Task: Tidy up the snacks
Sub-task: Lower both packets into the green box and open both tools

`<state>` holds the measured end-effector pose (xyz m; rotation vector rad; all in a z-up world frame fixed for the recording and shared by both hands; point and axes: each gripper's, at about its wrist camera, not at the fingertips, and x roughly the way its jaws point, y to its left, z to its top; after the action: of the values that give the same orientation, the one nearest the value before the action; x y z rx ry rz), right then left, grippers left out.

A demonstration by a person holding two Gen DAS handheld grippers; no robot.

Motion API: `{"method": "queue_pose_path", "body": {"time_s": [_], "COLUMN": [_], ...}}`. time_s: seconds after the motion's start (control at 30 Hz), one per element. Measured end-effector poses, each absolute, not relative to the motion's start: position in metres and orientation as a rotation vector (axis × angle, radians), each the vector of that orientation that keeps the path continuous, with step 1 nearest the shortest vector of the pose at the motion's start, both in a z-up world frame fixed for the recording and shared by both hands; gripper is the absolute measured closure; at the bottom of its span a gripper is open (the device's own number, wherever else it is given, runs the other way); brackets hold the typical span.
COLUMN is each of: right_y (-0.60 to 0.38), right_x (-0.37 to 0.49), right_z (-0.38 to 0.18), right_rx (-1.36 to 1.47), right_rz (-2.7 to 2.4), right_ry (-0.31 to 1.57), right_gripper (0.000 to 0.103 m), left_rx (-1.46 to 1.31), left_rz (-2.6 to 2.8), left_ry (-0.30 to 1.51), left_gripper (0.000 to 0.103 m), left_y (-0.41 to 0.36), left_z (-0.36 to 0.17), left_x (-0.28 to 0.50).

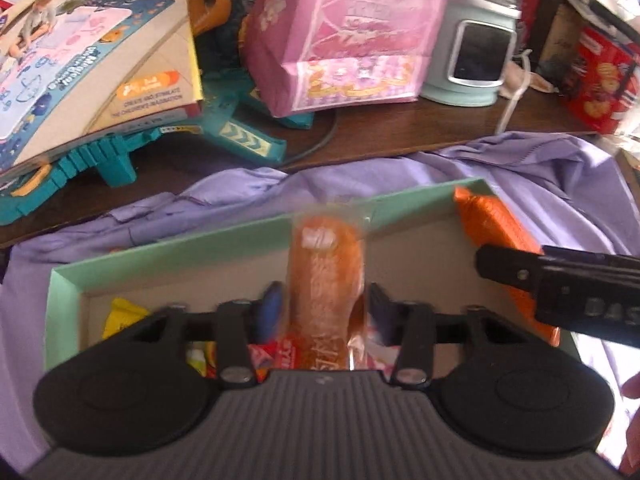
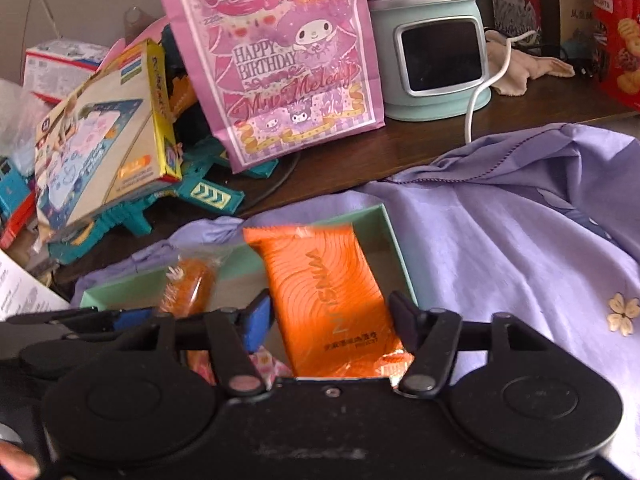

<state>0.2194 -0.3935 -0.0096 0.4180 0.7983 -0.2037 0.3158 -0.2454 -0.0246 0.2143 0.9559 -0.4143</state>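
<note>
A mint-green box (image 1: 64, 280) lies on purple cloth; its far wall also shows in the right wrist view (image 2: 120, 290). My left gripper (image 1: 326, 312) is shut on a clear-wrapped orange-brown snack (image 1: 326, 280) and holds it over the box; the snack shows in the right wrist view (image 2: 188, 284). My right gripper (image 2: 330, 320) has its jaws wide, either side of a flat orange packet (image 2: 324, 292) lying in the box's right end; they do not press it. The packet (image 1: 496, 224) and the right gripper's finger (image 1: 520, 272) show in the left wrist view. Yellow (image 1: 120, 316) and red (image 1: 272, 352) wrapped snacks lie in the box.
A purple cloth (image 2: 500, 240) covers the brown table (image 2: 360, 152). Behind stand a pink birthday gift bag (image 2: 280, 60), a mint appliance with a screen (image 2: 436, 52), a toy box on a teal plastic toy (image 2: 104, 136), and a red biscuit box (image 1: 600, 76).
</note>
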Motion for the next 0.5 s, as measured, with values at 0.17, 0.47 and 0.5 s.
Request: {"method": "queue_pose_path", "body": {"time_s": [0.17, 0.47, 0.5], "right_y": [-0.389, -0.377, -0.375], "right_x": [0.209, 0.179, 0.174], "right_z": [0.001, 0.015, 0.016], "right_rx": [0.382, 0.379, 0.377], "right_rz": [-0.202, -0.214, -0.213], "right_ry": [0.743, 0.778, 0.781], "right_gripper": [0.0, 0.0, 0.0], "left_rx": [0.239, 0.258, 0.26], "left_rz": [-0.396, -0.407, -0.407], "left_ry": [0.901, 0.916, 0.918], "left_gripper": [0.003, 0.0, 0.0], "left_y": [-0.241, -0.228, -0.227], "left_z": [-0.018, -0.002, -0.001], "left_x": [0.306, 0.27, 0.266]}}
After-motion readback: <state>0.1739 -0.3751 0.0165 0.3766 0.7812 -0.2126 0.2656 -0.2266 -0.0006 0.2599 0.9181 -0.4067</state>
